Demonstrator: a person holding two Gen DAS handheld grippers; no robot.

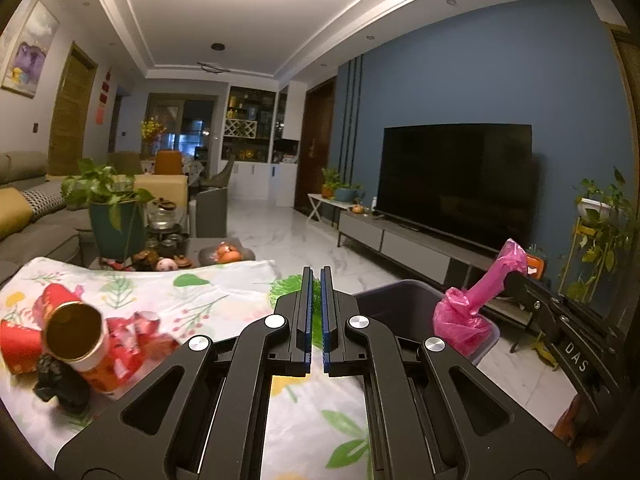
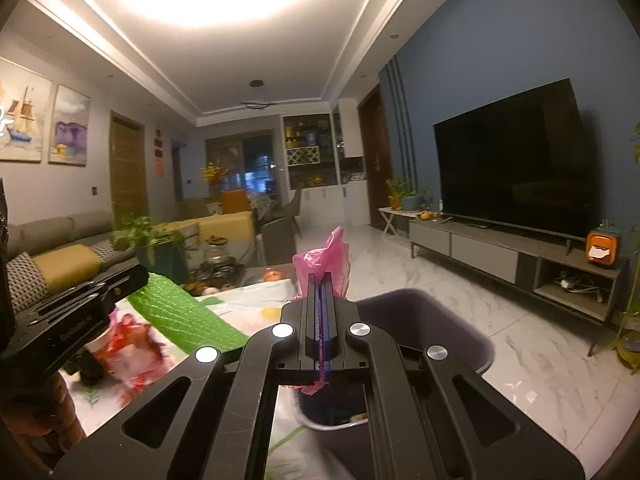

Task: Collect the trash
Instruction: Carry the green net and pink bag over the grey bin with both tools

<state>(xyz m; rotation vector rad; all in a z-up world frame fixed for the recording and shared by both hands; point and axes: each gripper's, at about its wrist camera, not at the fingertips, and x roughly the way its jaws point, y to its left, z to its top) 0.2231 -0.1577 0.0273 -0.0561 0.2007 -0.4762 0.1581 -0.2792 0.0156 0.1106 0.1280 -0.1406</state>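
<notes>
Left gripper [image 1: 316, 276]: jaws nearly closed, a thin gap between, holding nothing, above the floral tablecloth [image 1: 200, 296].
Right gripper [image 2: 321, 280]: clamped on a pink plastic bag [image 2: 326, 258], held over the dark bin [image 2: 432, 312].
Lettering: "DAS" on the right gripper's body.
Table litter: red wrappers [image 1: 136, 336], a red tube [image 1: 80, 340].

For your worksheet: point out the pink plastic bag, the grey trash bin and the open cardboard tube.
pink plastic bag [image 1: 460, 320], left wrist view, bulging lower part.
grey trash bin [image 2: 476, 336], right wrist view, far rim.
cardboard tube [image 1: 74, 332], left wrist view, open end.
</notes>
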